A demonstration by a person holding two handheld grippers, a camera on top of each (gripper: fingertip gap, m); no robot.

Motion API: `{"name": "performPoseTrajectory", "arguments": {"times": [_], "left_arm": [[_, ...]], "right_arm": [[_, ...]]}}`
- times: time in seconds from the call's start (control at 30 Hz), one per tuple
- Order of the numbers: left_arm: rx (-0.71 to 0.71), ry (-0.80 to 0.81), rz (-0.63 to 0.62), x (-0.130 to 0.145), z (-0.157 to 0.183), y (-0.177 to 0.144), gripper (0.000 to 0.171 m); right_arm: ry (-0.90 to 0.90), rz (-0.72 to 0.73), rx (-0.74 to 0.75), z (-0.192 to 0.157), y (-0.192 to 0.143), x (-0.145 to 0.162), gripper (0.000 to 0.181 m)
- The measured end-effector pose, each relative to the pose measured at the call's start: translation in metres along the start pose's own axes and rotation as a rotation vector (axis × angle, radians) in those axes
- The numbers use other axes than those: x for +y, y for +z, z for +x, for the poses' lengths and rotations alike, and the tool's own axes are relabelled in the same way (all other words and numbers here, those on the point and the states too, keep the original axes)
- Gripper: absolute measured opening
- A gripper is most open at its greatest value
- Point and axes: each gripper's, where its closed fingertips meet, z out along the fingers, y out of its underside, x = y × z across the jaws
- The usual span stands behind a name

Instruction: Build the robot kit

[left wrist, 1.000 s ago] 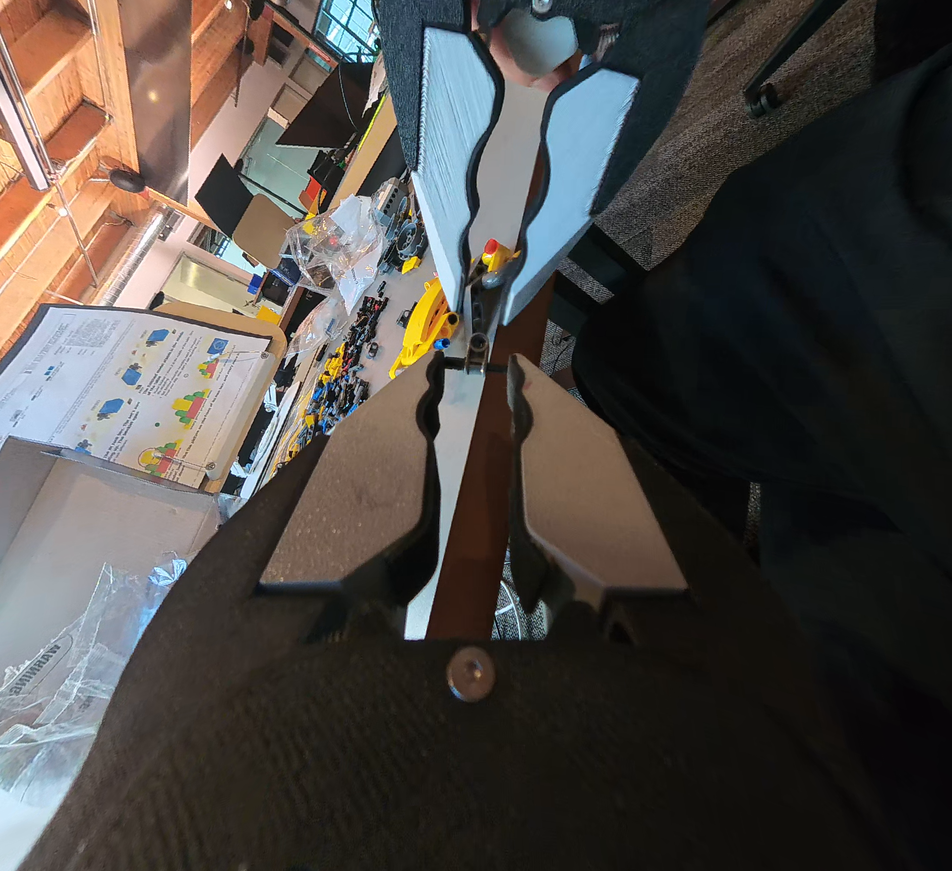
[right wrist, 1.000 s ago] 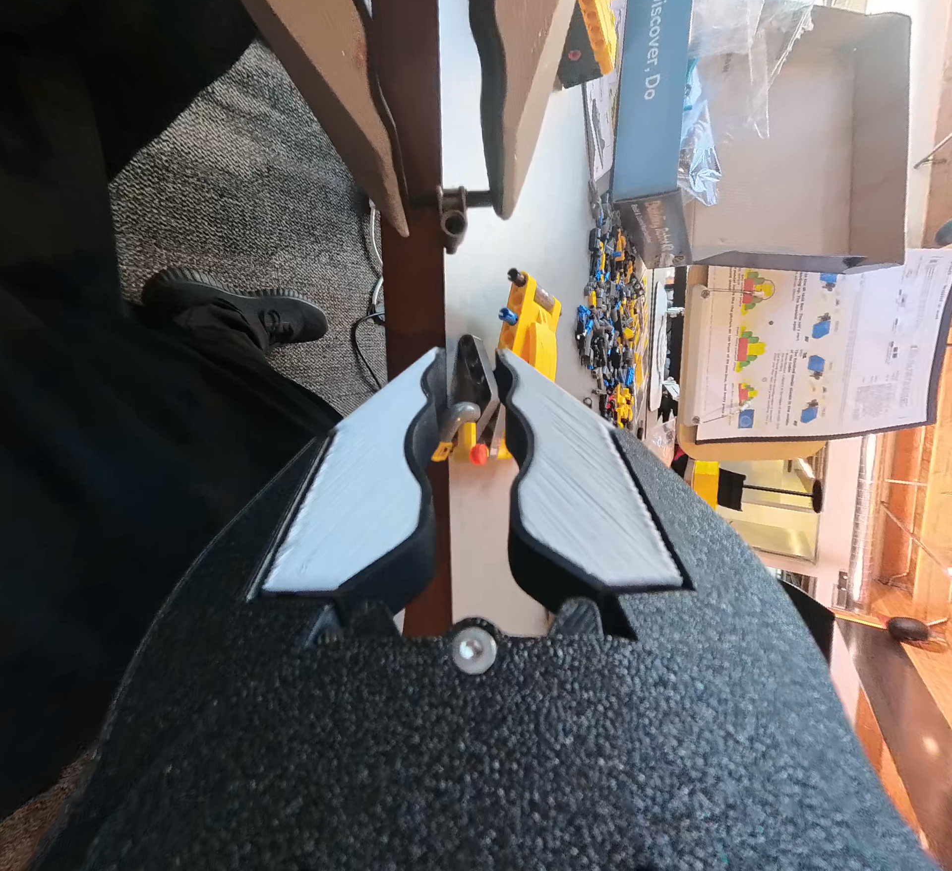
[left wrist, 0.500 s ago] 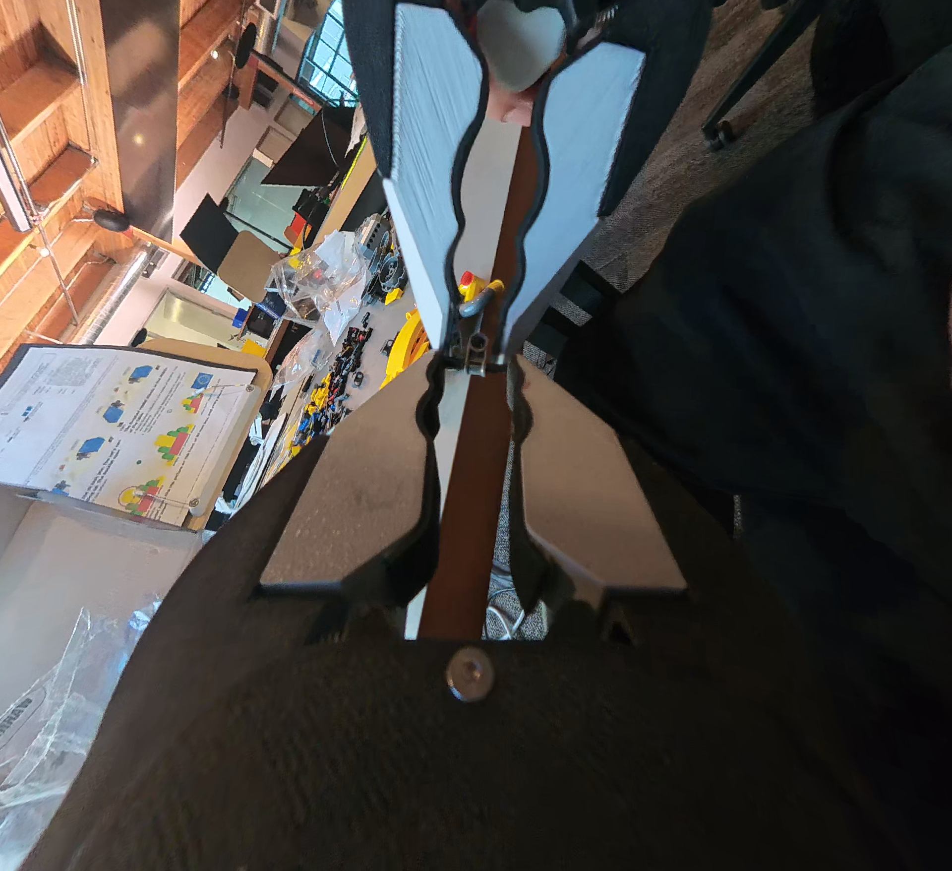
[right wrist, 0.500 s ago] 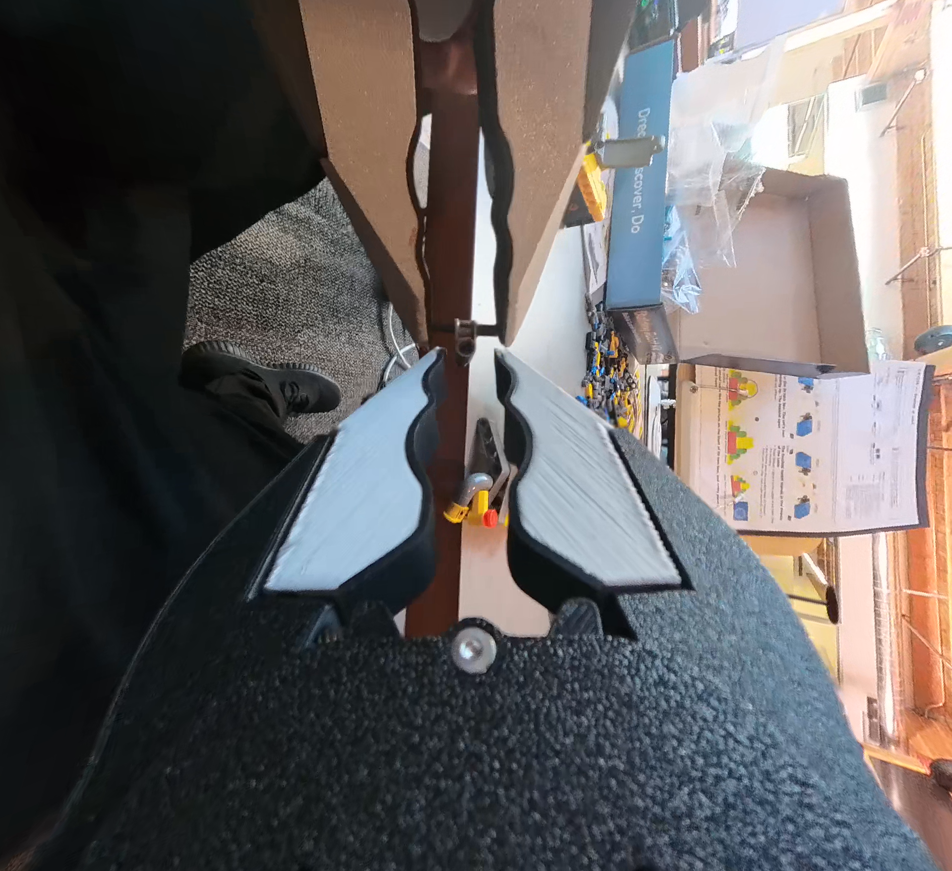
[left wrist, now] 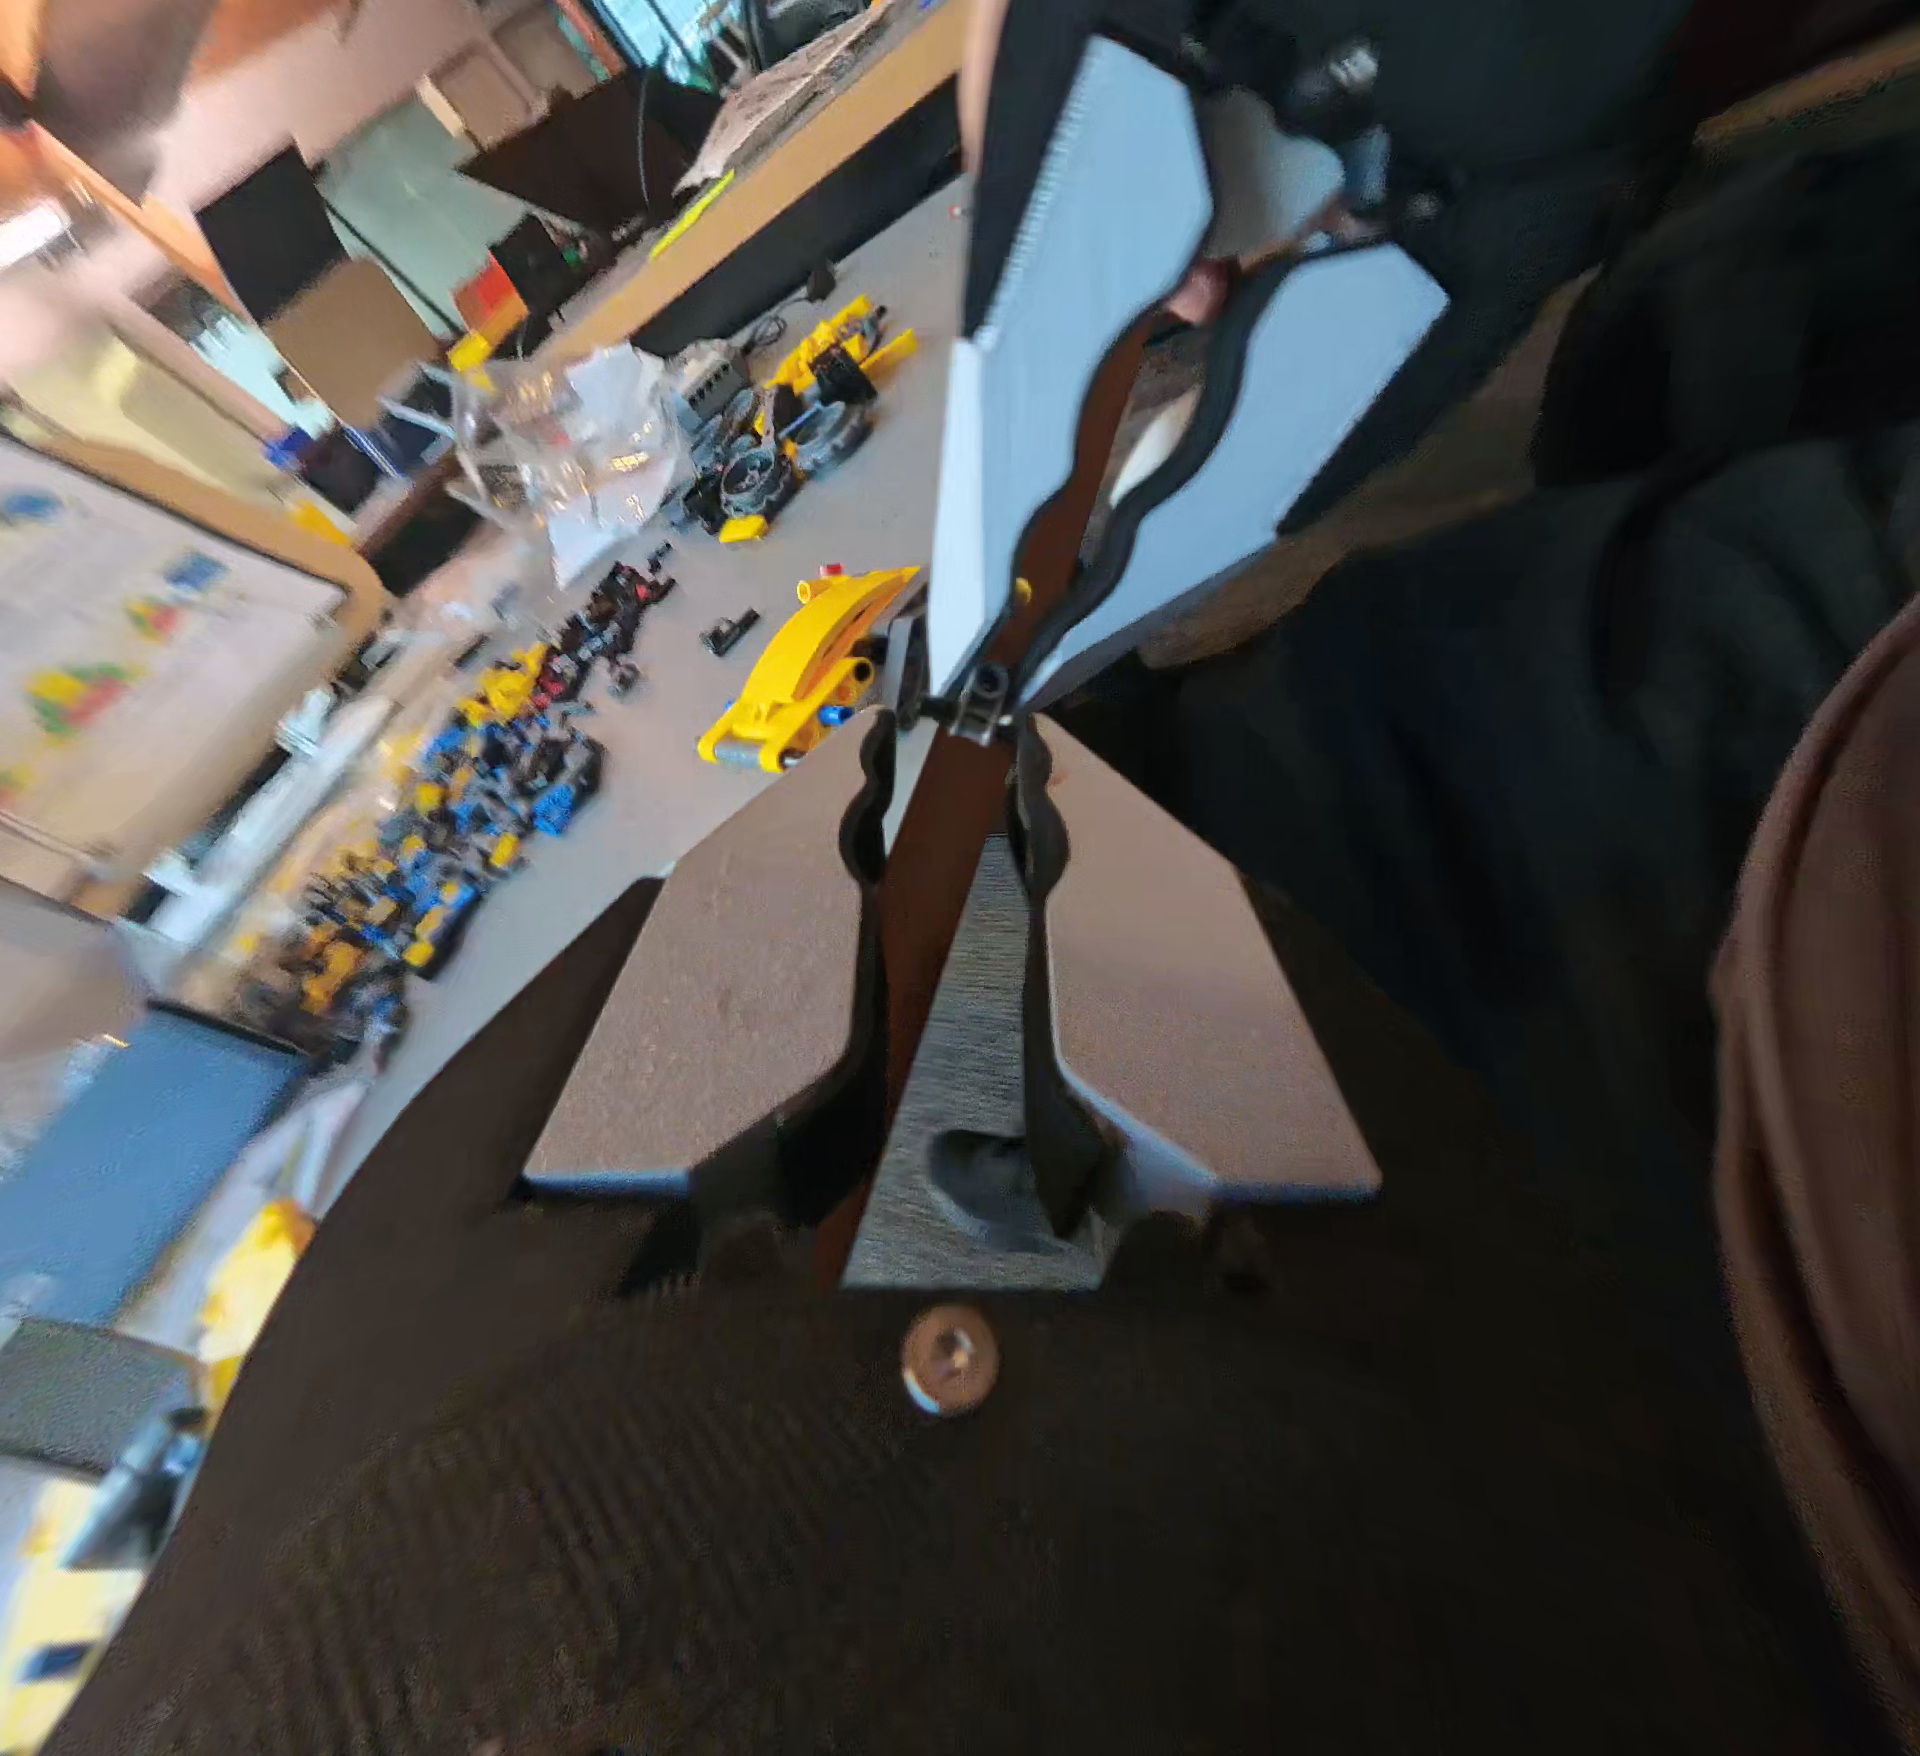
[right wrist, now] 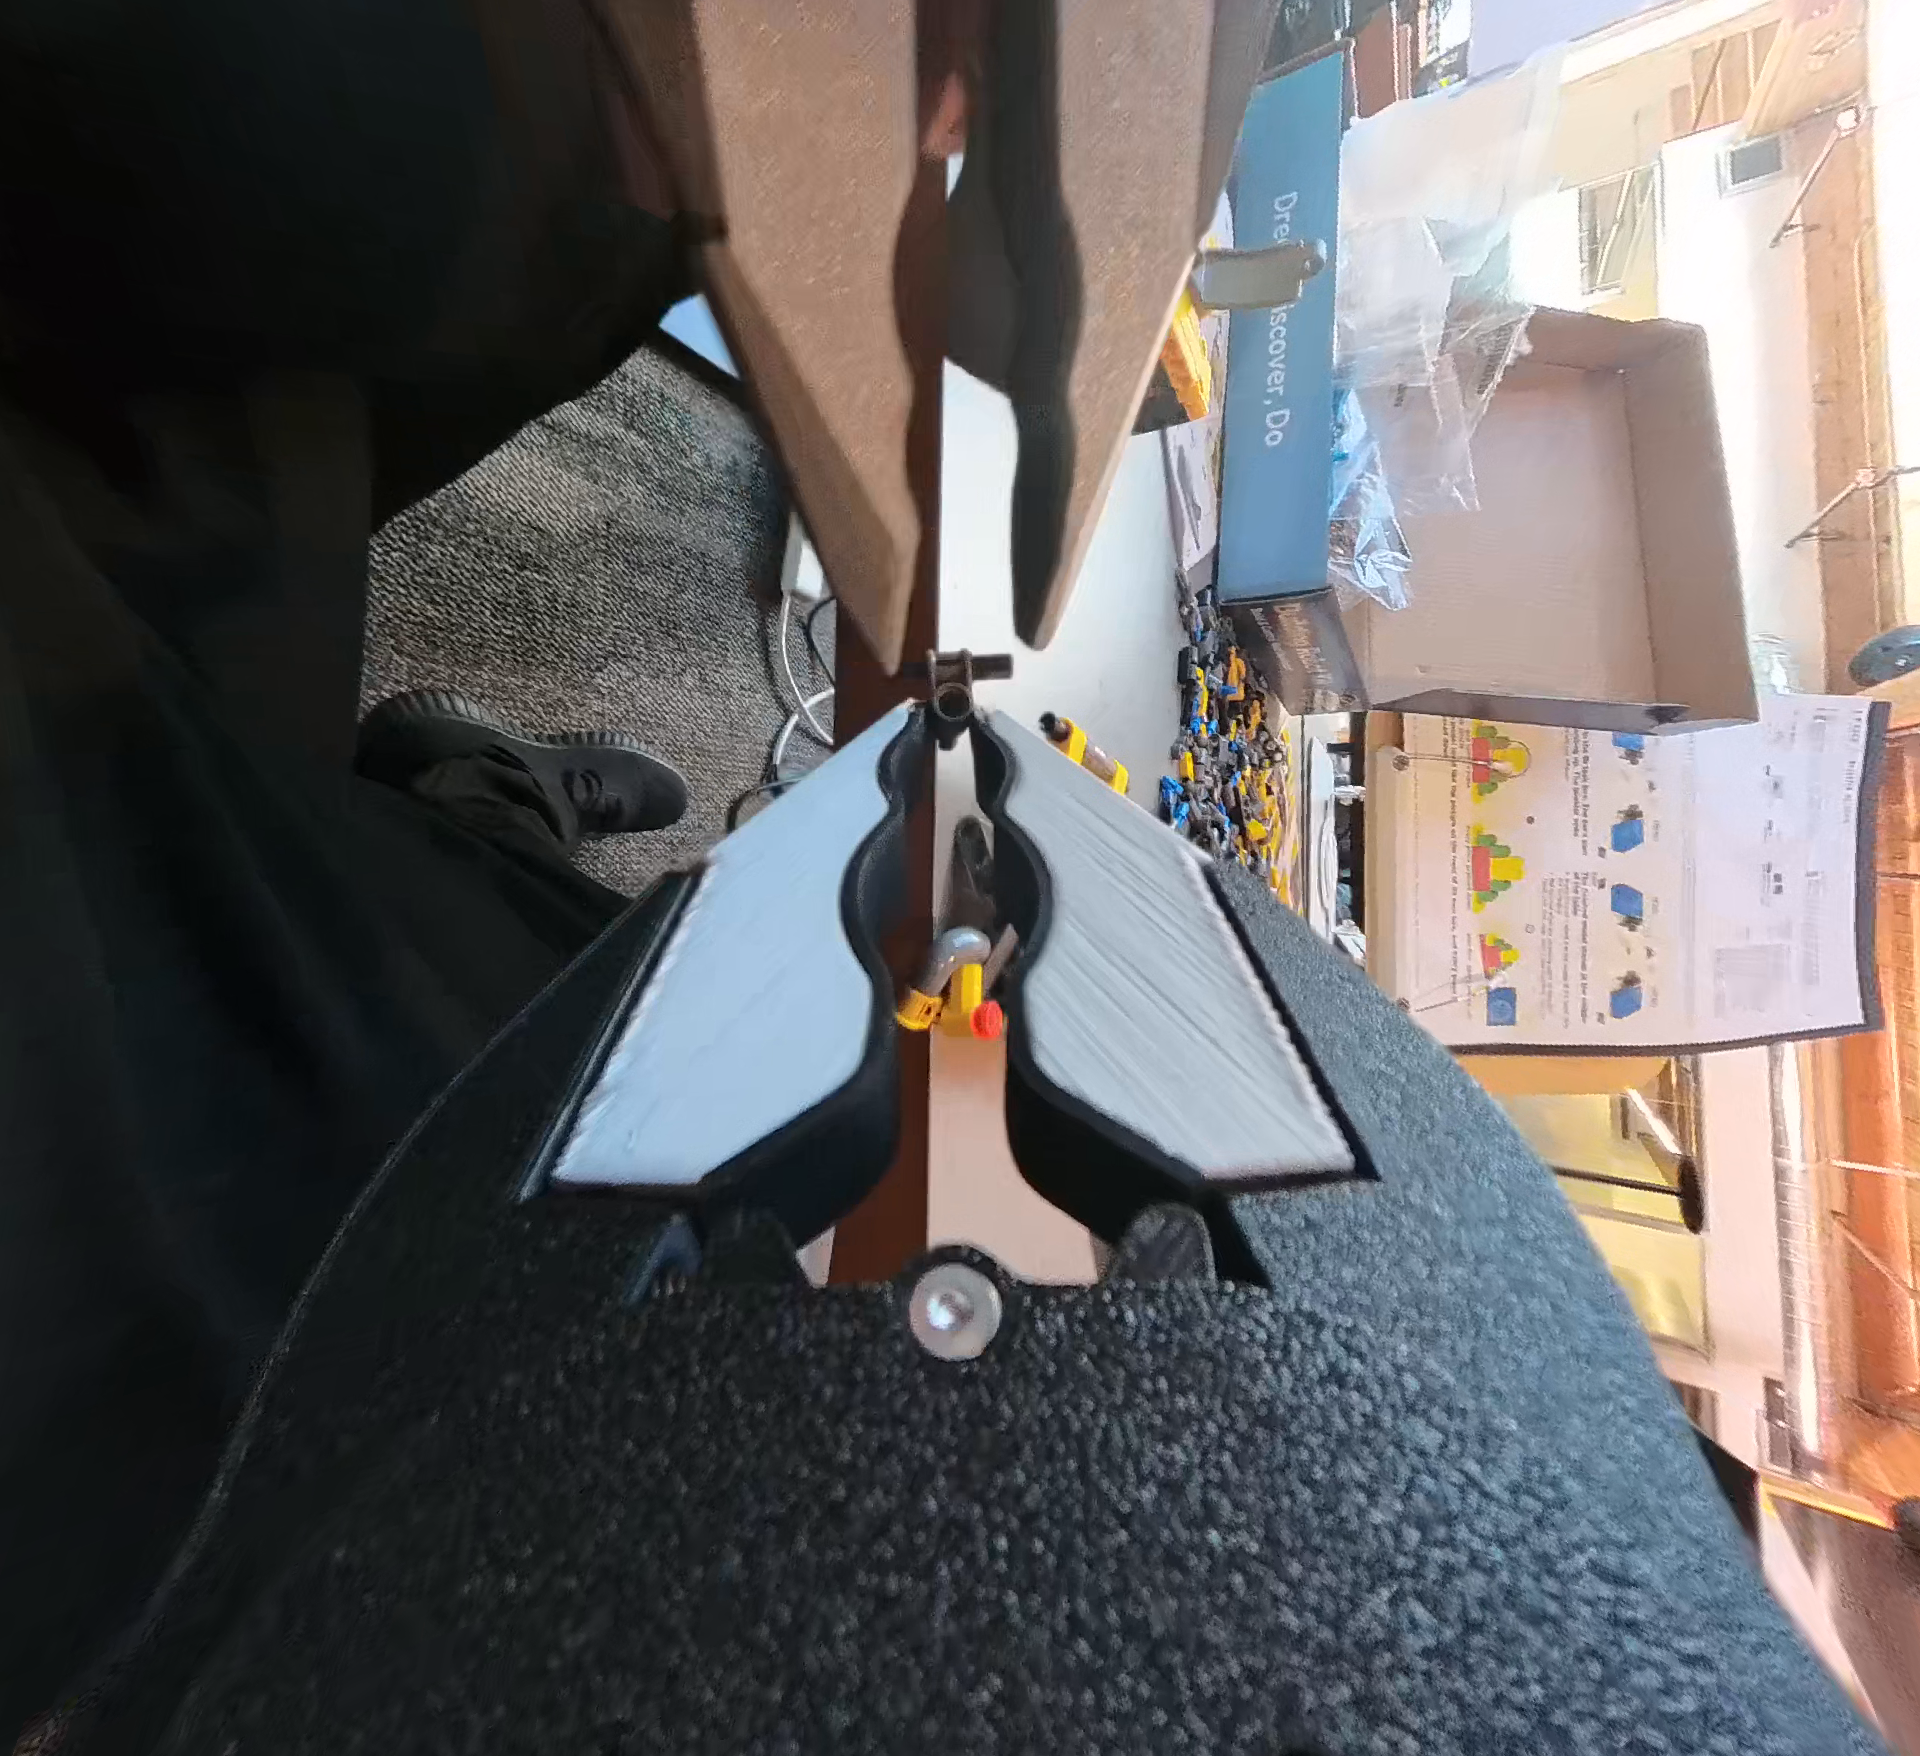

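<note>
My left gripper (left wrist: 951, 740), with tan pads, is shut on a thin black axle (right wrist: 987, 664) that carries a small dark connector (left wrist: 982, 704). My right gripper (right wrist: 948, 730), with white pads, is shut on a small assembly (right wrist: 961, 963) of dark, grey and yellow parts with a red pin, held deep between its fingers. The two grippers meet tip to tip over the table's brown edge. The connector (right wrist: 949, 704) sits right at the right gripper's fingertips. The left gripper (right wrist: 961, 646) comes in from the top of the right wrist view, and the right gripper (left wrist: 982, 680) from the top of the left wrist view.
On the white table (left wrist: 831, 501) lie a yellow curved part (left wrist: 821, 657), a pile of small blue, yellow and black parts (left wrist: 468, 802) and a clear plastic bag (left wrist: 582, 449). A cardboard box (right wrist: 1538, 511), a blue box (right wrist: 1278, 376) and an instruction sheet (right wrist: 1621, 885) stand beyond. A person's shoe (right wrist: 540, 771) rests on the carpet. The tips of both grippers are at nearly the same place.
The two grippers have closed the gap and now meet tip to tip, with the connector at the right gripper's fingertips. Both views have tilted, and the left one is blurred.
</note>
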Motion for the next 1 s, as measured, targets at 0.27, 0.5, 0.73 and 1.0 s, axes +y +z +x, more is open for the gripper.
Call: {"name": "performPoseTrajectory", "arguments": {"times": [0.27,0.5,0.73,1.0], "left_arm": [[0.165,-0.371,0.054,-0.003,-0.001,-0.007,0.016],[0.294,-0.536,0.117,-0.01,0.004,-0.01,0.003],[0.375,-0.672,0.139,-0.015,0.007,-0.01,0.007],[0.364,-0.751,0.101,-0.011,0.007,-0.005,0.007]], "right_arm": [[-0.006,0.016,0.038,0.006,0.0,-0.004,0.004],[-0.041,0.065,0.076,0.011,-0.004,-0.014,0.004],[-0.071,0.054,0.092,0.012,-0.005,-0.016,0.004],[-0.16,0.002,0.124,0.012,-0.003,-0.013,0.004]]}}
